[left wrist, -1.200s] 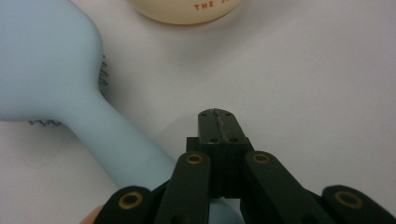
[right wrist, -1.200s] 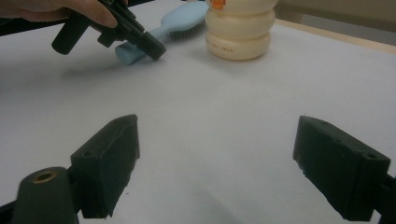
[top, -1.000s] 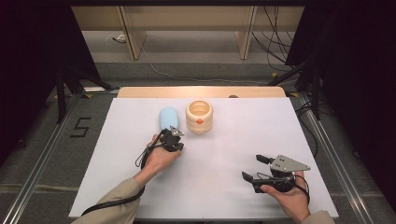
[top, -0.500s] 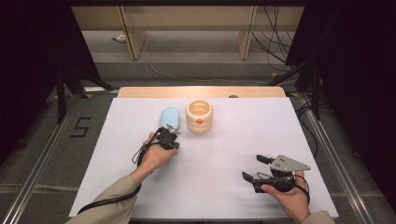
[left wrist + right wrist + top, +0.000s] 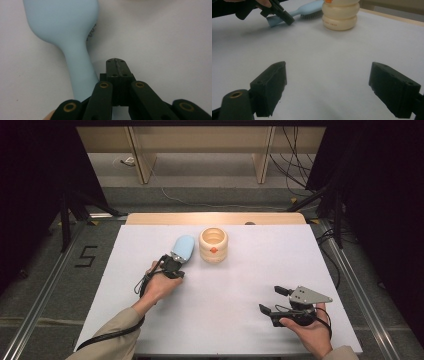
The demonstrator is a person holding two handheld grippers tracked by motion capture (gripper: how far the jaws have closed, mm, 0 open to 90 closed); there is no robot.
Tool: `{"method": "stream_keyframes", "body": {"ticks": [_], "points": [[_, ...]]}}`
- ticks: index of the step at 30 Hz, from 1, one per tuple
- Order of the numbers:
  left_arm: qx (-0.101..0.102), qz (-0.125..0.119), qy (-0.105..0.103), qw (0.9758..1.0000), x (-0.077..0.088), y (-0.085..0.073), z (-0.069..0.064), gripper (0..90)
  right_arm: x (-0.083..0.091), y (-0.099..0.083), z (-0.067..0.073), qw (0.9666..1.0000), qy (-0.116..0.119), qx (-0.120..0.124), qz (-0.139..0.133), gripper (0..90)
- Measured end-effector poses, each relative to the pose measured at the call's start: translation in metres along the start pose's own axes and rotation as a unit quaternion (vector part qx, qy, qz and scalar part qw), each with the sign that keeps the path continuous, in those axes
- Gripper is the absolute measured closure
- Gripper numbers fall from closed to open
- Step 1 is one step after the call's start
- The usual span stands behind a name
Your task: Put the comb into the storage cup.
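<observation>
A cream ribbed pot [image 5: 213, 245] stands just beside the light-blue hairbrush [image 5: 183, 248], at its 3 o'clock, on the white table [image 5: 240, 285]. The brush lies bristles down, its long axis running from handle at 7 o'clock to head at 1 o'clock. The pot's inside cannot be made out. The left gripper [image 5: 174, 265] has its jaws pressed together on nothing, beside the handle. The right gripper [image 5: 273, 300], well apart at 5 o'clock, gapes wide and empty.

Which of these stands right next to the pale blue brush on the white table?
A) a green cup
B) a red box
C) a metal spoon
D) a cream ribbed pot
D: the cream ribbed pot with an orange mark stands just right of the blue brush in the high view, on the white table.
</observation>
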State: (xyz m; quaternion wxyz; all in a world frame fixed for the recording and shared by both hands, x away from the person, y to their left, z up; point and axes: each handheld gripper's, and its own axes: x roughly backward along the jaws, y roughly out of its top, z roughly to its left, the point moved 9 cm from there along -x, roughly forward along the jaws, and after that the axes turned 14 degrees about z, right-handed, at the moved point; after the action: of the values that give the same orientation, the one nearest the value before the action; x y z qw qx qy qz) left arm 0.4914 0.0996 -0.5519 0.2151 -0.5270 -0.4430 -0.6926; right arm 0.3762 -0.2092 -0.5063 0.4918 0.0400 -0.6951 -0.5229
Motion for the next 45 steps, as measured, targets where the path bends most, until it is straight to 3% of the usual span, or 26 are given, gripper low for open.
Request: {"method": "stream_keyframes", "body": {"ticks": [8,27,36,45], "points": [[0.008,0.005,0.009,0.9999,0.001,-0.007,0.013,89.6,-0.001,0.000,0.000,1.0000,0.000,0.001,0.002,15.8],[0.009,0.005,0.007,0.9999,0.002,-0.009,0.016,89.5,-0.001,-0.001,0.001,1.0000,0.001,0.002,0.003,15.8],[0.011,-0.010,-0.005,0.9999,0.011,-0.012,0.019,85.0,-0.001,-0.001,0.001,1.0000,0.002,0.001,0.004,15.9],[0.007,-0.044,-0.021,0.9988,0.035,-0.014,0.020,74.7,-0.001,-0.001,0.001,1.0000,0.001,0.001,0.004,15.9]]}}
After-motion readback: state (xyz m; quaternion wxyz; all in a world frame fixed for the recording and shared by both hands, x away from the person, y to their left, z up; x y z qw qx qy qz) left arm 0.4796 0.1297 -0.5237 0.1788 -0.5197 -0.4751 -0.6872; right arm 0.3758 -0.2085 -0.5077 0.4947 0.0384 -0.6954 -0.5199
